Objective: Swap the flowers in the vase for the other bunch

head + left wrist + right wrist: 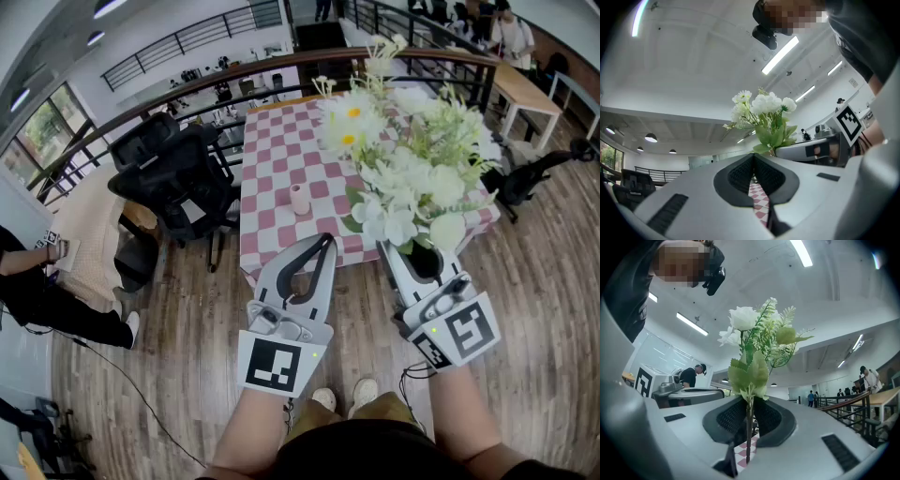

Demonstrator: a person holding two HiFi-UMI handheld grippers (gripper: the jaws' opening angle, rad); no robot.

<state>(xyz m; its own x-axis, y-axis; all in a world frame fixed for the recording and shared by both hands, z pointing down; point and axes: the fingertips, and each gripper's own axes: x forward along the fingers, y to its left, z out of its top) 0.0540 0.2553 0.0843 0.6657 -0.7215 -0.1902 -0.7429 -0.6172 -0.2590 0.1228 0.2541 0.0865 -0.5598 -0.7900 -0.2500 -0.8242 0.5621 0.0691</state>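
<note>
In the head view my right gripper (403,248) is raised in front of me and shut on the stem of a bunch of white flowers (412,164) with green leaves; the blooms cover its fingertips. The right gripper view shows the thin stem (748,437) pinched between the pads and the flowers (750,333) standing above the jaws. My left gripper (325,241) is held beside it, shut and empty. Its own view shows the pads (740,176) meeting with nothing between them, and the bunch (765,112) just beyond. A small pink vase (298,199) stands on the checkered table (272,150) below, and looks empty.
A black office chair (173,173) stands left of the table. A person (37,286) sits on the wood floor at the far left. A curved railing (187,89) runs behind the table. Another dark chair (534,173) and a wooden desk (525,94) are at the right.
</note>
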